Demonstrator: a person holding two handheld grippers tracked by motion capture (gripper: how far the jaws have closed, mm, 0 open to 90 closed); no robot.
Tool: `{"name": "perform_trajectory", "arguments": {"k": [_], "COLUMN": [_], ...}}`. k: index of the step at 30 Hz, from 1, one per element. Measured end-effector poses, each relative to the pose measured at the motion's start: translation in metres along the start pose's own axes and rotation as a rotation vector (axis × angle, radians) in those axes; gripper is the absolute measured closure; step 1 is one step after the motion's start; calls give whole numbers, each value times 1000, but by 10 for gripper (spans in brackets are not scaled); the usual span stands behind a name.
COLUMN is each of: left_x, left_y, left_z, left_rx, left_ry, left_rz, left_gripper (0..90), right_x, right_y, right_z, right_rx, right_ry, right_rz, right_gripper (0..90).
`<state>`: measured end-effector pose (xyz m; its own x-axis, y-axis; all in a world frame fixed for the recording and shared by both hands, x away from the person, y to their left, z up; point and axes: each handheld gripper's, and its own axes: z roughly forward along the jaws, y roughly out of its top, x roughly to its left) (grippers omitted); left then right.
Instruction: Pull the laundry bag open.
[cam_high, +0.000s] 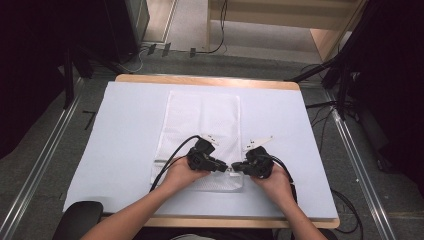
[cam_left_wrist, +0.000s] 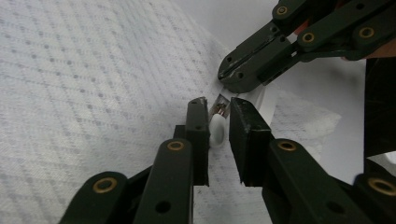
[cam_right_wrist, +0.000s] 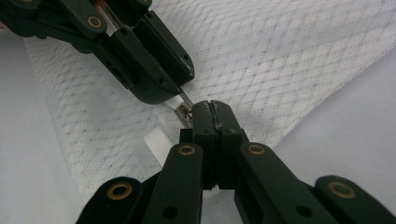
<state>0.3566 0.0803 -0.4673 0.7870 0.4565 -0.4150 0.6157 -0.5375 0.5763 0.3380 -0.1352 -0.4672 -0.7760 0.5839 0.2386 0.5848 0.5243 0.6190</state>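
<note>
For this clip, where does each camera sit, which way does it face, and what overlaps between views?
High view: above the person's side, facing forward and down on the table; both forearms show.
Left gripper view: rides the left gripper, jaws apart around the zipper pull.
Right gripper view: rides the right gripper, jaws together.
Shared: white mesh bag, zipper pull, opposite gripper.
</note>
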Motion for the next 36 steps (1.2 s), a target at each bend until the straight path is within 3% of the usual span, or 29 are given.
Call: {"name": "perform_trajectory", "arguments": {"k": [4, 7, 16, 21, 27, 36], "left_x": [-4, -6, -5, -3, 3, 3], "left_y": [0, -2, -2, 0, 0, 0], "left_z": [3, 4, 5, 4, 1, -2], "left_rx": [9, 12, 14, 23, 34, 59], "left_ry": [-4, 19, 6, -5, -46, -47], "left_rz": [16, 38, 35, 18, -40, -61], "left_gripper": [781, 831, 875, 877, 878, 880], "right_x": [0, 0, 1, 3, 3, 4], "right_y": [0, 0, -1, -2, -2, -3], "right_z": [0, 0, 0, 0, 0, 2], "right_rx": [1, 0, -4, -13, -9, -15], "right_ry": [0, 1, 0, -13, -13, 4], "right_rz": [-2, -1, -9, -55, -63, -74], "right_gripper": [900, 900, 900, 900, 900, 900]}}
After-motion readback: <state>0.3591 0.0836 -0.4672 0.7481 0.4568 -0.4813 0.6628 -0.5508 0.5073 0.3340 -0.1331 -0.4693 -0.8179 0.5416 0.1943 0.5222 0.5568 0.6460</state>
